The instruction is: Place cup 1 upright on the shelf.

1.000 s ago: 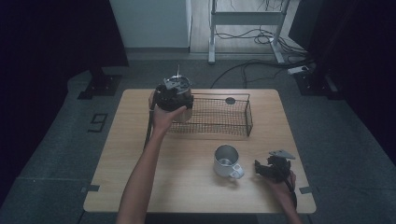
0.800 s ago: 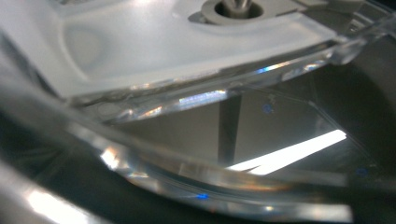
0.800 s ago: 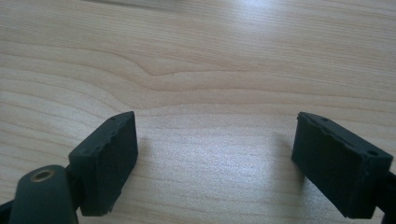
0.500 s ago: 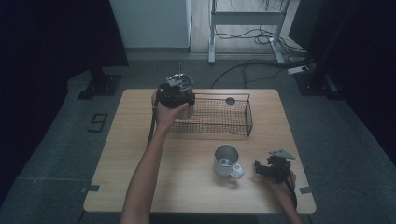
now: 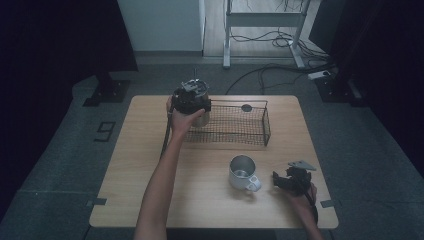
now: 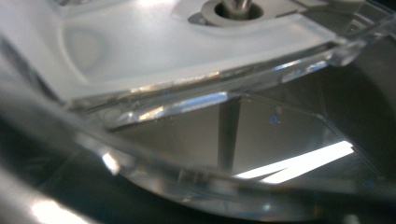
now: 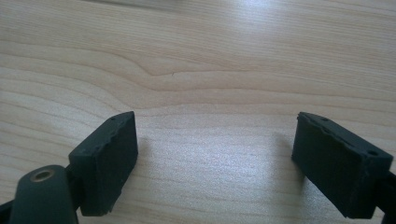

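Clear plastic container (image 6: 196, 70) in left hand-held gripper (image 5: 196, 111)

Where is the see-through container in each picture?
High view: see-through container in the left gripper, at the wire basket's left end.
Left gripper view: very close, across the middle.
Right gripper view: bare wooden table between the jaws.
Shared landmark: the wooden table, in the high and right gripper views.
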`<action>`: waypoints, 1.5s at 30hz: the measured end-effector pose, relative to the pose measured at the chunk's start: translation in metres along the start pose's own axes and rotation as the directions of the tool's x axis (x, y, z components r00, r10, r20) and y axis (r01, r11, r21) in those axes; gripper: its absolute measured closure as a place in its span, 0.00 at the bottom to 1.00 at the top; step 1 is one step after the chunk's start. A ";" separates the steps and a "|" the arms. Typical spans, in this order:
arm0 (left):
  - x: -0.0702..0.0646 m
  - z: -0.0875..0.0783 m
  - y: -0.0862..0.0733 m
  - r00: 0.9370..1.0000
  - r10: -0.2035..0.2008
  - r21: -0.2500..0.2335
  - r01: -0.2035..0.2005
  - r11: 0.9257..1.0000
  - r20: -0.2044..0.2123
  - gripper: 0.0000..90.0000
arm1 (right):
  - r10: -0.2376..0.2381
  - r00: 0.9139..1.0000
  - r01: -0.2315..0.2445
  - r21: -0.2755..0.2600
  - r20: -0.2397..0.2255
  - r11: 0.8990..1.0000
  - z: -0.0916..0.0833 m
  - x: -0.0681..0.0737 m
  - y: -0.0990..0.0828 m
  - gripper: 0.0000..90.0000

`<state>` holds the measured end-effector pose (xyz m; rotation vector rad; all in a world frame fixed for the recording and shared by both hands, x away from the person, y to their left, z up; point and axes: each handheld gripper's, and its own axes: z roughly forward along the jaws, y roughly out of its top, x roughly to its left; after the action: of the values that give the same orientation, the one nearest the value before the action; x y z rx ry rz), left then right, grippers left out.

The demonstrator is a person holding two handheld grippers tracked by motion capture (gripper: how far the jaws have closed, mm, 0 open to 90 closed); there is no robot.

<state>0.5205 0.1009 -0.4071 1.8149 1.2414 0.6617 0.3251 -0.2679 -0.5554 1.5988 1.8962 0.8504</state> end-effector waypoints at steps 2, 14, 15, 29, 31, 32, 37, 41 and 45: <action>0.000 0.002 -0.001 1.000 0.004 0.010 -0.004 1.000 -0.002 0.05 | 0.000 1.000 0.000 0.000 0.000 1.000 0.000 0.000 0.000 0.15; -0.001 0.012 -0.009 1.000 -0.017 0.024 0.017 1.000 -0.012 0.05 | 0.000 1.000 0.000 0.000 0.000 1.000 0.000 0.000 0.000 0.15; -0.001 0.013 -0.010 1.000 -0.014 0.026 0.015 1.000 -0.013 0.05 | 0.000 1.000 0.000 0.000 0.000 1.000 0.000 0.000 0.000 0.15; 0.001 0.028 -0.026 0.999 -0.023 0.073 0.025 0.997 -0.027 0.05 | 0.000 1.000 0.000 0.000 0.001 1.000 0.000 0.000 0.000 0.15; 0.001 0.030 -0.028 0.999 -0.022 0.075 0.024 0.997 -0.030 0.05 | 0.000 1.000 0.000 0.000 0.000 1.000 0.000 0.000 0.000 0.15; 0.001 0.030 -0.029 0.999 -0.022 0.076 0.025 0.997 -0.030 0.05 | 0.000 1.000 0.000 0.000 0.000 1.000 0.000 0.000 0.000 0.15; 0.001 0.034 -0.033 0.999 -0.021 0.087 0.024 0.996 -0.032 0.05 | 0.000 1.000 0.000 0.000 0.001 1.000 0.000 0.000 0.000 0.15; 0.001 0.038 -0.038 0.999 -0.023 0.099 0.026 0.995 -0.034 0.05 | 0.000 1.000 0.000 0.000 0.001 1.000 0.000 0.000 0.000 0.15; 0.002 0.040 -0.042 0.999 -0.026 0.108 0.030 0.994 -0.035 0.05 | 0.000 1.000 0.000 0.000 0.000 1.000 0.000 0.000 0.000 0.15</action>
<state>0.5322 0.0968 -0.4640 1.8779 1.3454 0.6218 0.3251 -0.2679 -0.5554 1.5984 1.8963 0.8499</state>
